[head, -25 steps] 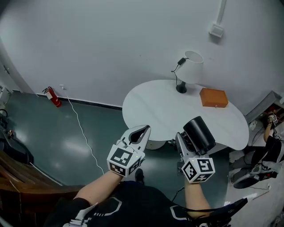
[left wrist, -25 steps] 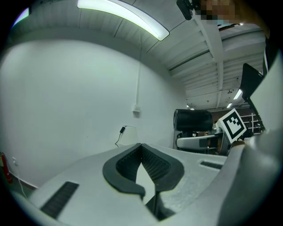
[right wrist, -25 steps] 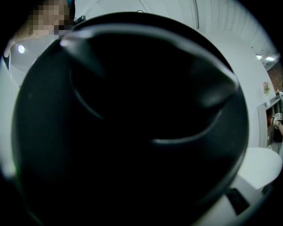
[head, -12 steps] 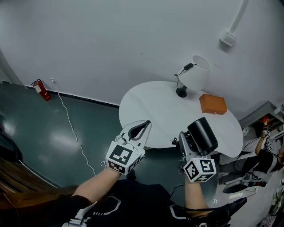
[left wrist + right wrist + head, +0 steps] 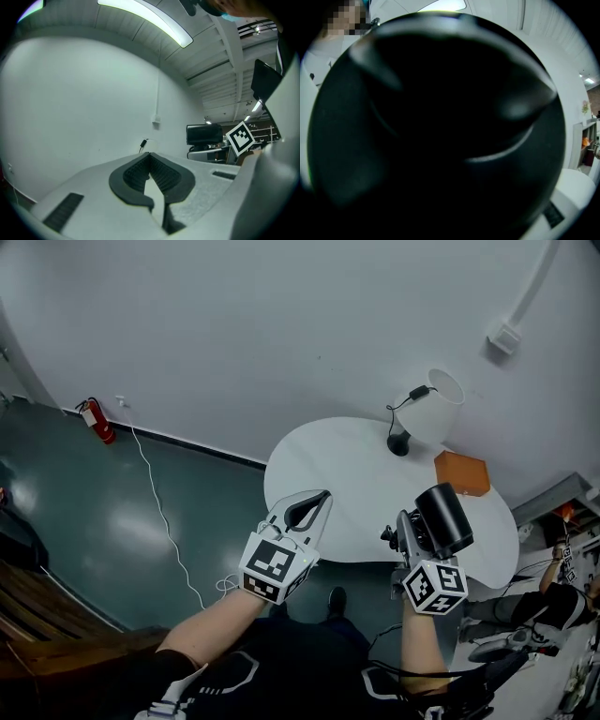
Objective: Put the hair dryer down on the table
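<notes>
Nearest, the left tongs (image 5: 316, 502), white plastic with ribbed dark pads, are clenched tip to tip on nothing. Beside them the right tongs (image 5: 418, 532) grasp the hair dryer (image 5: 443, 519), a glossy black barrel that is held up and seen over the near right edge of the surface (image 5: 347, 479). In the right gripper view the hair dryer's rounded dark body fills almost everything.

The surface is smooth, white and round-edged, and bare over its near and left parts. At its far side stand a lamp (image 5: 433, 409) with a white shade and an orange box (image 5: 461, 472), near each other.

Beyond lie shiny dark green floor (image 5: 141, 521), a white cable (image 5: 153, 498), a red fire extinguisher (image 5: 97, 420) and a plain pale wall (image 5: 281, 324).
</notes>
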`<state>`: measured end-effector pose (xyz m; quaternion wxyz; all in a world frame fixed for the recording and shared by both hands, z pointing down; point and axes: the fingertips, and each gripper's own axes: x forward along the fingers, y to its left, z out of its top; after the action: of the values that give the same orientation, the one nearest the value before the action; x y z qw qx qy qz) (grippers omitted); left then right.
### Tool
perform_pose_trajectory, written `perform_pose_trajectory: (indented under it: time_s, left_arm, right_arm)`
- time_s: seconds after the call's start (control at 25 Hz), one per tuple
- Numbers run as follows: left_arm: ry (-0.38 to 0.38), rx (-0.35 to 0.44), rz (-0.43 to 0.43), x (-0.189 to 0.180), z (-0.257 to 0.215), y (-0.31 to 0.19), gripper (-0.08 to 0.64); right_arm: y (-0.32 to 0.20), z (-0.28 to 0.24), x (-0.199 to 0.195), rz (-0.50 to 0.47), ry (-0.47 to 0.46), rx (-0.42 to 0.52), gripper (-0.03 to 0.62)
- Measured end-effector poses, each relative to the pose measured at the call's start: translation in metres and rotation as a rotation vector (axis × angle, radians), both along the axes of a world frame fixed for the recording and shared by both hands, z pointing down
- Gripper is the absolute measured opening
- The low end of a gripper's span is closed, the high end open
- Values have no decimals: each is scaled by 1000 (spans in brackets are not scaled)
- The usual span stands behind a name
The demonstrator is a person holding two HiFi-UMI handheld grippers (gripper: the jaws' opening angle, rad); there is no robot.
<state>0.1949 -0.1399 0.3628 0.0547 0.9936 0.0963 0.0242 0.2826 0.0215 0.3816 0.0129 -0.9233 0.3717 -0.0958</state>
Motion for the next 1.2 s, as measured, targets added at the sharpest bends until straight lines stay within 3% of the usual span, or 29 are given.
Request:
perform_pose_trajectory:
  time_s: [0.4,0.84,1.2]
  left_arm:
    - [-39,2,-35,49,8,12,6]
    - [-89,9,-105,112,28,38,6]
    - [-137,-34,-197,133,46,45,6]
  right_arm:
    - [-6,11,57,-86,-2,-15,281]
    - [-7,47,127,-238,-88,-55,281]
    - [-23,86,154,-407,-178,-108,281]
